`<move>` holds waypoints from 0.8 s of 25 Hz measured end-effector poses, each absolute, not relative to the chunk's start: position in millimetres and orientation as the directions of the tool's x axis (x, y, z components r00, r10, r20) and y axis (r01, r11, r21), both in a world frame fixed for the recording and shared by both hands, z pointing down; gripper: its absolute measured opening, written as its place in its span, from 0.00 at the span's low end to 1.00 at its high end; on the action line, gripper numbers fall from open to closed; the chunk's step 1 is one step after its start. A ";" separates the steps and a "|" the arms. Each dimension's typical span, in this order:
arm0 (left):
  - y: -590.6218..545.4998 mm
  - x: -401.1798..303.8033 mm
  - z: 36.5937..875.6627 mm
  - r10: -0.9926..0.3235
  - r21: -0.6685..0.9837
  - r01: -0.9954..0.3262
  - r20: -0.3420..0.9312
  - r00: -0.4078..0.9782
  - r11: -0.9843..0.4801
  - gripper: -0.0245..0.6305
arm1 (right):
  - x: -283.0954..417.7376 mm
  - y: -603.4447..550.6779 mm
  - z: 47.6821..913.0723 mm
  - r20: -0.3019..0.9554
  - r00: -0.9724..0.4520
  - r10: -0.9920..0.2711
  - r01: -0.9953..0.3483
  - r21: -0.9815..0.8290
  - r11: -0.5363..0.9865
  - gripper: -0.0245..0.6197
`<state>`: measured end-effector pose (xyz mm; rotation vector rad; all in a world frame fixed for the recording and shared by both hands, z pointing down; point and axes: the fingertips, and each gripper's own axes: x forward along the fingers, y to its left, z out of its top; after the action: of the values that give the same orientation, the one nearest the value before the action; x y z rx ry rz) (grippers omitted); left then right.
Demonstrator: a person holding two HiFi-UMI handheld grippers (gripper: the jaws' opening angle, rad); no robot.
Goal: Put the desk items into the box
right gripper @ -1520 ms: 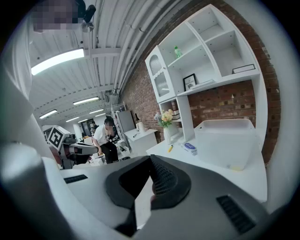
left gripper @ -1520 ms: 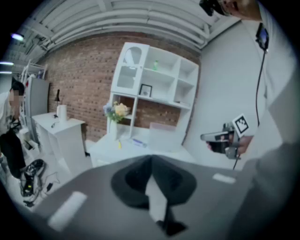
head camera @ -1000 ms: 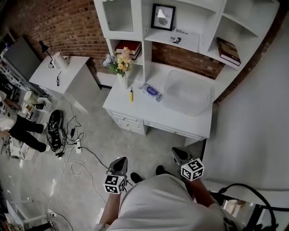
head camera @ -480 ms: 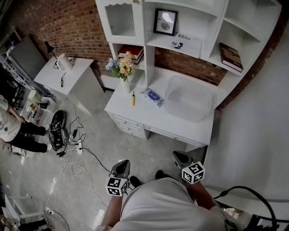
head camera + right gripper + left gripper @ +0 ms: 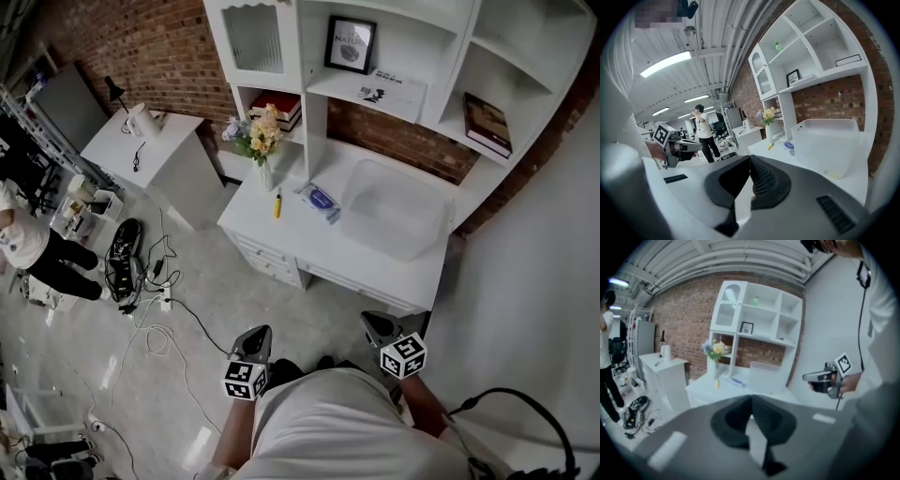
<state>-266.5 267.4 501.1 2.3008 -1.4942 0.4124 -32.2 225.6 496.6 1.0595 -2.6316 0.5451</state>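
I've got both grippers low in the head view, side by side, well short of the surface point(image 5: 323, 248). Left gripper point(image 5: 256, 334) is clenched, jaws pressed tip to tip w/ nothing between them. Right gripper point(image 5: 373, 322) is the same: jaws together, nothing held. Each one's marker cube faces up toward the head cam.

Task items are all on the white surface. The box point(image 5: 396, 208), translucent and open-topped, takes up the right half, pushed back under the shelf unit point(image 5: 441, 66). A blue packet point(image 5: 320, 198) lies just left of the box, close to its edge; can't tell if they touch. A yellow pen point(image 5: 277, 202) lies left of the packet, apart from it, near the foot of a vase of flowers point(image 5: 260, 139) at the back-left corner.

On the shelves: red books point(image 5: 283, 105) behind the flowers, a framed picture point(image 5: 350, 44) higher up, another book point(image 5: 489, 123) lying at the right.

Left of the desk is a white side cabinet point(image 5: 155, 155) against the brick wall point(image 5: 150, 47). Cables point(image 5: 150, 286) trail over the floor, and a person point(image 5: 28, 246) stands at the far left edge
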 end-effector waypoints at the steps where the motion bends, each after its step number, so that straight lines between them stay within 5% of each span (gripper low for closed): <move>1: 266.6 -263.1 501.5 -0.809 0.144 -0.917 0.433 0.397 -0.373 0.04 | -30.6 224.0 497.6 0.364 -0.706 -0.607 -0.701 -0.246 0.669 0.04; 20: 159.4 -265.9 514.0 -0.777 0.136 -0.889 0.441 0.449 -0.437 0.04 | -37.3 140.3 507.9 0.378 -0.668 -0.642 -0.741 -0.256 0.620 0.04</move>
<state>-265.9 159.4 514.0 2.3568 -1.4159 0.4479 -37.3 140.3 507.9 1.1298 -2.5961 0.5777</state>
